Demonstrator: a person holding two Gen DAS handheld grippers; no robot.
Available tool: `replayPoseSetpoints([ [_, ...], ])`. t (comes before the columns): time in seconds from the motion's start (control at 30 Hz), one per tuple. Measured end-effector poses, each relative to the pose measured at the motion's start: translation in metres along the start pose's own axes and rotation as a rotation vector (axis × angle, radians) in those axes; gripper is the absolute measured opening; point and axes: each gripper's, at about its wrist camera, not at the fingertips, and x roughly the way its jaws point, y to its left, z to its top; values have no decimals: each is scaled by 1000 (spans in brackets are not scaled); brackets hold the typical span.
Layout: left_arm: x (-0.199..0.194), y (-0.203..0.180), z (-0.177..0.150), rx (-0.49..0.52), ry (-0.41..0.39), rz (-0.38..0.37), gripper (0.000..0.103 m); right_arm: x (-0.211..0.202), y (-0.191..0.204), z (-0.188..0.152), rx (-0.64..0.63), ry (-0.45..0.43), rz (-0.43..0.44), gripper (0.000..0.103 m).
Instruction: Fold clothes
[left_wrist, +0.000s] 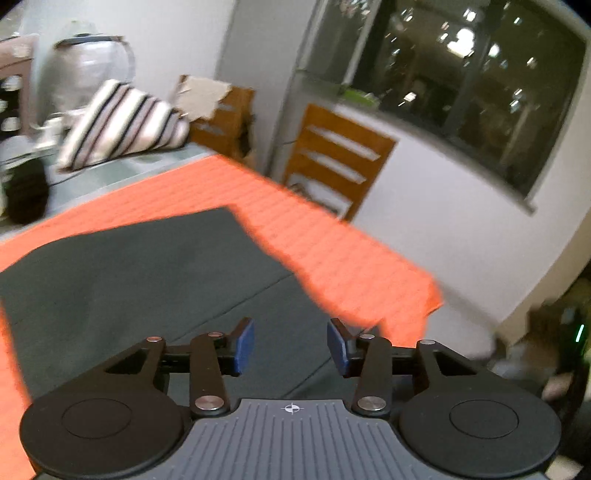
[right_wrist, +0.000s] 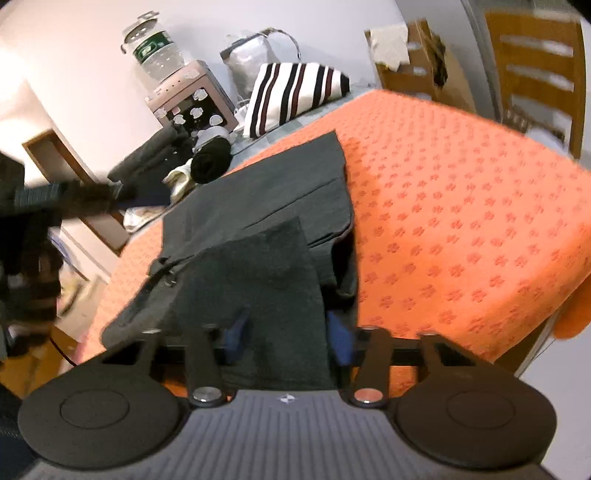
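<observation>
One dark grey garment (right_wrist: 258, 206), seemingly trousers, lies partly folded, flat.

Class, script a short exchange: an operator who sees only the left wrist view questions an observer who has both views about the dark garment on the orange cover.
Operator: My left claw is open over the dark garment with nothing in it. What about the right claw?
Observer: A raised flap of that garment fills the gap in the right claw. I cannot tell whether it is pinched.
Operator: Any detail on the garment I'm missing?
Observer: A small metal fastener shows near its left edge.
</observation>
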Motion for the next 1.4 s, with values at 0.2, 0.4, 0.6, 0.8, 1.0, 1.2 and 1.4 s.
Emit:
replayPoseSetpoints([
  [0.2,-36,37,-59,-70,79,184,47,-4,-17,2,51,17,48,43],
  [0.4,-55,55,-107,-147,89,314,46,16,-27,7,84,149,119,3],
  [0.6,-43,50,-119,-126,69,401,43,-6,-8,30,86,167,218,3],
  [0.8,-44,52,-126,-182,19,428,40,-3,5,37,46,238,151,4],
  [1.0,-52,59,-121,-279,-43,402,41,-2,17,57,-35,187,85,50],
  [1.2,-41,61,-123,-238,-30,445,34,30,15,67,-83,244,36,3],
  [1.4,-42,71,-128,-292,-43,444,27,68,17,59,-219,333,-118,3],
])
